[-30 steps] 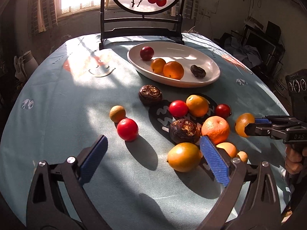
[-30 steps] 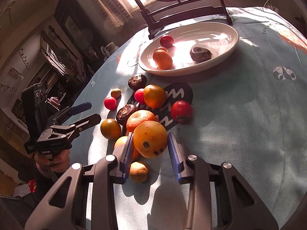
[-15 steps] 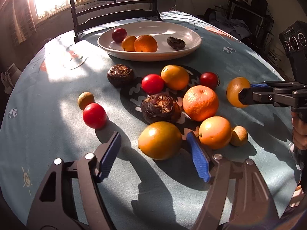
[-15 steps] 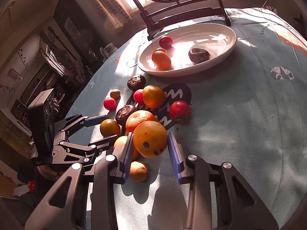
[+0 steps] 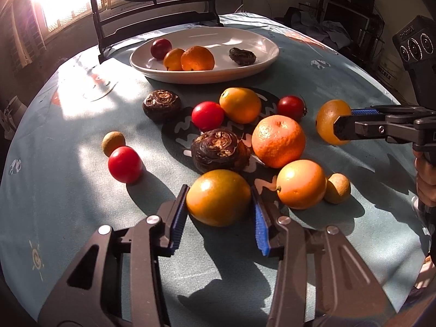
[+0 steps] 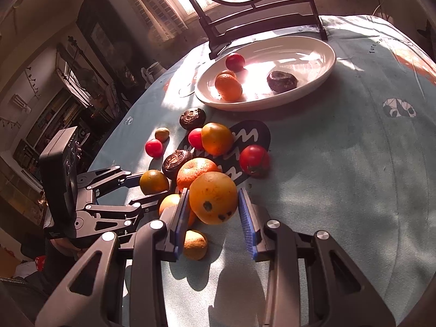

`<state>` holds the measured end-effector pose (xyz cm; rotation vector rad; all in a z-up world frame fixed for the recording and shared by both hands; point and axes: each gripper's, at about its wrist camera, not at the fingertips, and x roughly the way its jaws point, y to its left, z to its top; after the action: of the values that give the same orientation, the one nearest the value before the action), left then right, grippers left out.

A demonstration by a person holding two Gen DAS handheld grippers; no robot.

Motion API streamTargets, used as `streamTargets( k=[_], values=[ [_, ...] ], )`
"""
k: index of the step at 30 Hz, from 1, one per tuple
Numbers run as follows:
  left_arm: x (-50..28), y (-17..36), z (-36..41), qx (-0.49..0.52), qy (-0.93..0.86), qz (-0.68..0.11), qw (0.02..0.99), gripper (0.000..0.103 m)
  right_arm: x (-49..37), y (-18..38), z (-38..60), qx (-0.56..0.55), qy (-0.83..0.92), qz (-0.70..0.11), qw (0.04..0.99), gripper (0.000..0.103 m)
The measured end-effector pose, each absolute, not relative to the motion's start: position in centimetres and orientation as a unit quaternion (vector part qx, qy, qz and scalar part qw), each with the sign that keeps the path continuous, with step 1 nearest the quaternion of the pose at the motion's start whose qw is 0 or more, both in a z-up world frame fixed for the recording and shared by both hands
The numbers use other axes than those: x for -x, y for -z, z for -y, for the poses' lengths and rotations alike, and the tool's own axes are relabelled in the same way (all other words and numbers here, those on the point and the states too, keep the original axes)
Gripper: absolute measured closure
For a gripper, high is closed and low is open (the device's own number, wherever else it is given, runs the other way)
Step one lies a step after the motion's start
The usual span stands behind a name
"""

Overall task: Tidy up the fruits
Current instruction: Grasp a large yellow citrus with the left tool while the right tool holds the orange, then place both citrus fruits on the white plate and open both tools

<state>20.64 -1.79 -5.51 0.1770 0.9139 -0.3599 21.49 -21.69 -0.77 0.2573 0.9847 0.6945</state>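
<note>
Fruits [image 5: 278, 141] are spread in a loose cluster near the middle of the surface [image 5: 81, 218]. A few are already laid in the white oval dish [image 5: 268, 55] toward the far edge. The step in hand is judged to be a two-handed pick-up.

On the left, a yellow-orange fruit [image 5: 218, 199] resting on the surface at the near side of the cluster is flanked by the left tongs [image 5: 219, 190]. One pad is set against it and a sliver of shadow is seen at the other, so a firm grip cannot be confirmed. Its shape is slightly oval, and its long axis is laid across the jaws.

On the right, a spotted orange fruit [image 6: 214, 199] is clamped in the right tongs [image 6: 214, 190] and appears lifted clear. It is nearly round, and its dark spots are turned toward the camera.

Next, the left squeeze would need finishing, then both fruits carried to bare spots in the dish.
</note>
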Motion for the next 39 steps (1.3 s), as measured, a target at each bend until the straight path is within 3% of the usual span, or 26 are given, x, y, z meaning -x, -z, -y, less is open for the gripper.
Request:
streamTargets(
  k=[14, 23, 31, 39],
  values=[
    [-21.1, 2.6, 0.9, -0.028, 0.192, -0.414, 0.890, 0.060, -22.1, -0.6, 21.6, -0.131, -0.333, -0.407, 0.840, 0.067],
    [-29.5, -2.0, 2.3, -0.016, 0.162, -0.375, 0.913, 0.060, -29.5, -1.3, 22.5, -0.135, -0.229, -0.371, 0.890, 0.067],
    [-37.4, -0.3, 5.7, -0.038, 0.144, -0.406, 0.902, 0.060, -35.4, 1.2, 22.8, -0.147, -0.201, -0.393, 0.885, 0.067],
    [-39.8, 1.4, 7.2, -0.055, 0.127, -0.423, 0.895, 0.059, -36.9, 1.9, 22.4, -0.122, -0.209, -0.395, 0.886, 0.064]
  ],
)
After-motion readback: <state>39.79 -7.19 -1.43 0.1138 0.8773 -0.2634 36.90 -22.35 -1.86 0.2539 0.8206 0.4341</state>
